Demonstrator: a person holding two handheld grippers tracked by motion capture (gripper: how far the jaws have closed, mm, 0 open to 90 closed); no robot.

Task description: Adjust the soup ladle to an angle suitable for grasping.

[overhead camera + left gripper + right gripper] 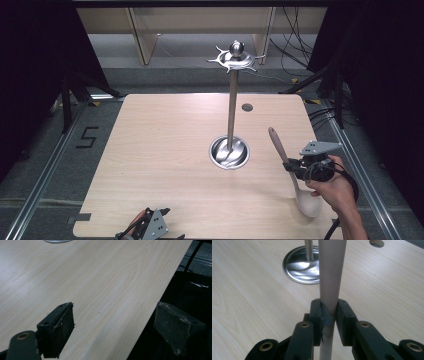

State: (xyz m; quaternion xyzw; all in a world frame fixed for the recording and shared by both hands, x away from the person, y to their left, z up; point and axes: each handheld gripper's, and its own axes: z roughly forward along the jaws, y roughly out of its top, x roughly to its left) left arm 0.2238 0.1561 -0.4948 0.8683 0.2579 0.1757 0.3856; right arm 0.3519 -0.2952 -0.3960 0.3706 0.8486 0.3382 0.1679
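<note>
A wooden spoon (pixel 295 177) slants above the table's right side, handle end up and toward the stand, bowl low near the front edge. My right gripper (pixel 292 166) is shut on its handle; in the right gripper view both pads clamp the pale handle (pixel 331 277). A steel utensil stand (pixel 231 110) rises from a round base (pixel 229 152) at mid-table, with a hooked crown (pixel 234 59) on top. My left gripper (pixel 150 227) rests at the table's front edge, jaws wide apart with nothing between them (pixel 115 327).
The light wood table (pixel 165 145) has a small round hole (pixel 247 107) behind the stand. Dark curtains stand on both sides, metal rails run along the floor, and cables lie at the back right. A person's hand (pixel 335 192) holds the right gripper.
</note>
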